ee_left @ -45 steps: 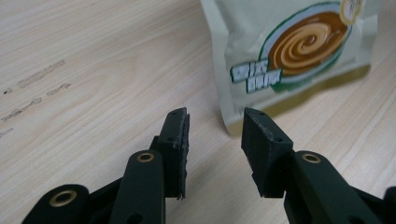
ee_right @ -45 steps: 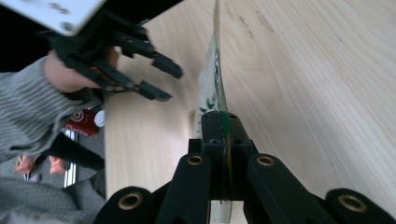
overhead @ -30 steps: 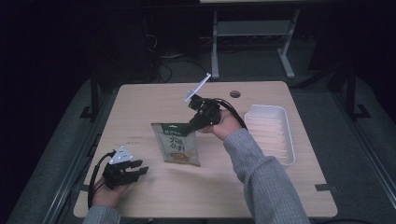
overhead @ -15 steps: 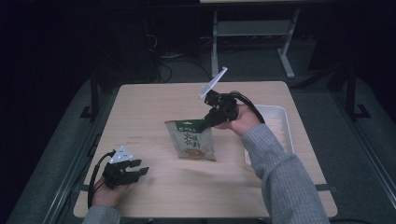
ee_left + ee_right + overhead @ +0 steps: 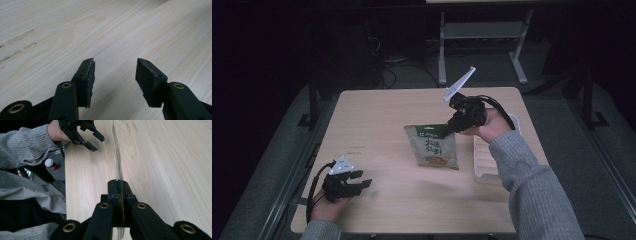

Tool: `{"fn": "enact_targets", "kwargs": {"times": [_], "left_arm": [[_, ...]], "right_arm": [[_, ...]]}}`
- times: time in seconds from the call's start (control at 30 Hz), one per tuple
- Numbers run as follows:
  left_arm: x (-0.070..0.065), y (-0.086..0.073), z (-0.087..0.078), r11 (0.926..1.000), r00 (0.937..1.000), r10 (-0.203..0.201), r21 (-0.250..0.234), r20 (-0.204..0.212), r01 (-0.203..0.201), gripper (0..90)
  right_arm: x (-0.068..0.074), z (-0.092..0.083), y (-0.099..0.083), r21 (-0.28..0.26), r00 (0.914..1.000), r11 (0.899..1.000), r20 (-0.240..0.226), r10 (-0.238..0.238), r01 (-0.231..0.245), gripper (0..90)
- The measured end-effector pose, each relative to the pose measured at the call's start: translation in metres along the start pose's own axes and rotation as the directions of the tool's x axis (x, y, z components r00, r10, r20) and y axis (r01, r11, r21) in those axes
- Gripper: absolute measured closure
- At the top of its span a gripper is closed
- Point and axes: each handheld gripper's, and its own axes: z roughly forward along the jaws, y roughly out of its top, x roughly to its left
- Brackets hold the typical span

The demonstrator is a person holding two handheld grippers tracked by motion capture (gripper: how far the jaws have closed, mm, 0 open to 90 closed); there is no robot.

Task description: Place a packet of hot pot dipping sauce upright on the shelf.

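Right tool [image 5: 447, 129] clenched on top edge of snack pouch [image 5: 434, 147], frame centre; pouch lifted, just left of white tray [image 5: 482, 167]. Likely mid-carry; placing left. Left tool [image 5: 357, 184] released, idle on tabletop [image 5: 377, 115], lower left.

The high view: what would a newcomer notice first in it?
The green snack pouch near the table's middle, pinched at its top edge by the right gripper, draws the eye first. Beside it, at the table's right edge, lies a white tray. The left gripper rests open near the front left corner.
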Motion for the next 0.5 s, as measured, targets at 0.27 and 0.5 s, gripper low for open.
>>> {"fn": "enact_targets", "kwargs": {"times": [0.27,0.5], "left_arm": [[0.000,0.000,0.001,1.0000,1.0000,0.000,0.010,0.003,0.000,46.7],[0.001,0.000,0.001,1.0000,1.0000,-0.005,0.005,-0.003,0.005,45.4]], "right_arm": [[-0.001,-0.015,-0.012,-0.002,0.9998,1.000,0.019,0.009,-0.009,89.4],[0.000,-0.032,-0.025,-0.009,0.9983,1.000,0.054,0.019,-0.018,89.4]]}}
